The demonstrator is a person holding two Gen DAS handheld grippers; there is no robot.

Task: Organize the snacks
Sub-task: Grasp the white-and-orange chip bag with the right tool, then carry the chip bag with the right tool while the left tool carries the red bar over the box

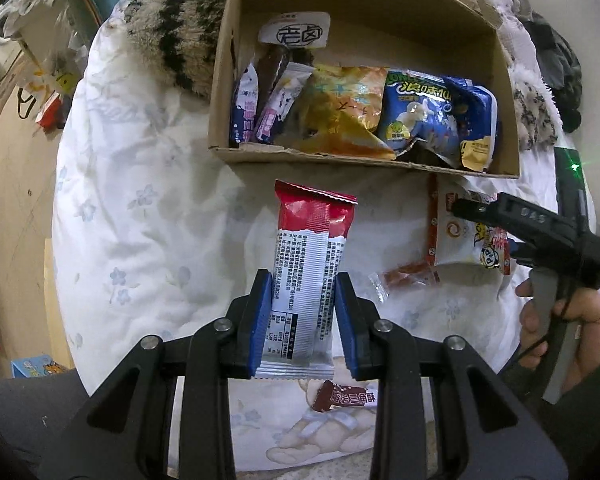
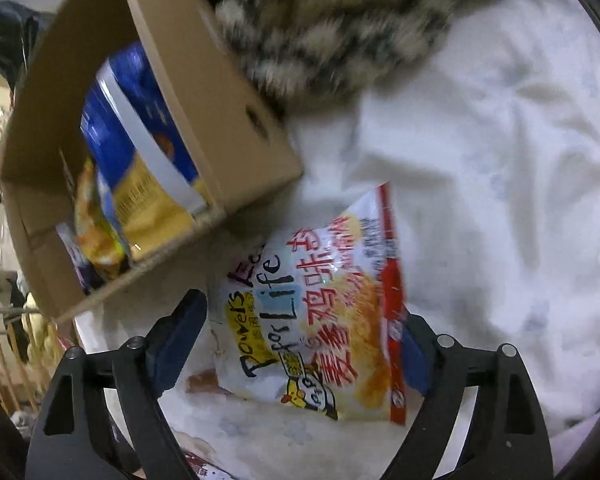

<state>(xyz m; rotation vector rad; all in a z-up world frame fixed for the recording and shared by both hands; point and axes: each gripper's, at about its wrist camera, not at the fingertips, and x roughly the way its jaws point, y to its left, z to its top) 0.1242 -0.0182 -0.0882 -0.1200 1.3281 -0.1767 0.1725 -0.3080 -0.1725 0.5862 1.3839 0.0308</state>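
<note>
My left gripper point(image 1: 303, 280) is shut on a red and white snack packet point(image 1: 312, 232), held upright above the white bedsheet in front of the cardboard box point(image 1: 340, 158). Several snack bags fill the box. In the right wrist view my right gripper point(image 2: 300, 320) stands open, wide, over a white and orange chicken-flavour snack bag point(image 2: 332, 300) lying on the sheet beside the box point(image 2: 228, 120). Its left pad is clear of the bag, and its right pad sits at the bag's red edge. A hand point(image 1: 580, 328) holds that gripper in the left wrist view.
A small red wrapped stick point(image 1: 410, 274) and a brown triangular packet point(image 1: 346, 396) lie loose on the sheet. A furry striped blanket point(image 1: 172, 28) lies behind the box. The bed's edge drops off at the left, with clutter beyond.
</note>
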